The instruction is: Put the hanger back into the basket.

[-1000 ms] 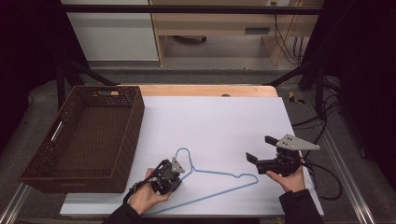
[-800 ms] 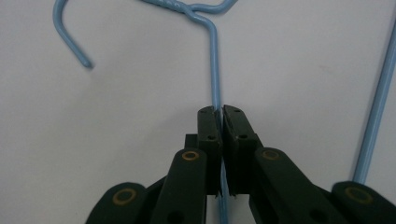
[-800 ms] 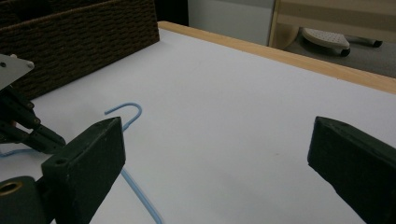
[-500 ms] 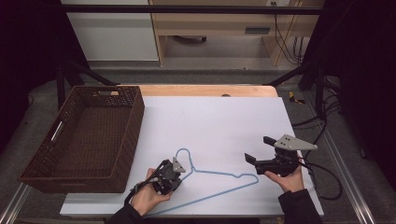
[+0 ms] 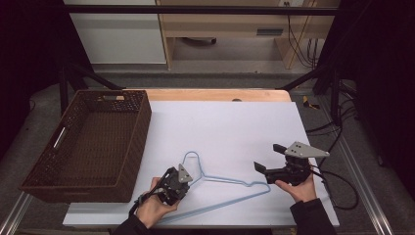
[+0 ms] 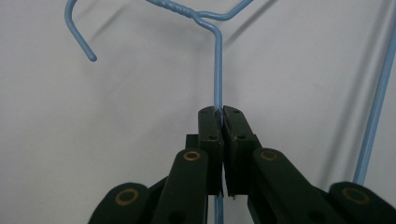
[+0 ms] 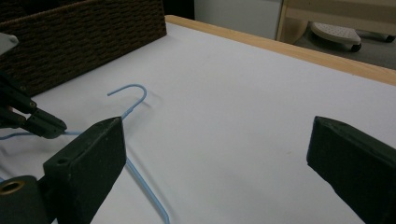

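Hanger: a blue wire hanger point(image 5: 222, 188) lies flat on the white tabletop point(image 5: 230, 127), hook point(image 5: 192, 159) toward the far side, near the front edge.
Left gripper: the left gripper point(image 6: 219, 116) has its jaws clamped on one sloping wire of the hanger, just below the twisted neck point(image 6: 187, 11).
Right gripper: the right gripper point(image 5: 271, 159) hovers just beyond the hanger's right shoulder, jaws wide apart and holding nothing.
Basket: an empty brown wicker basket point(image 5: 127, 142) stands at the left, just beside the left gripper.
Slip risk: the wire is thin and smooth, so it could likely twist or slide between the jaws once lifted, since the grip sits off-centre.
Swing risk: held at one point, the long bottom bar would probably droop and drag on the tabletop.
Snag risk: the hook could catch the basket's weave if carried that way.
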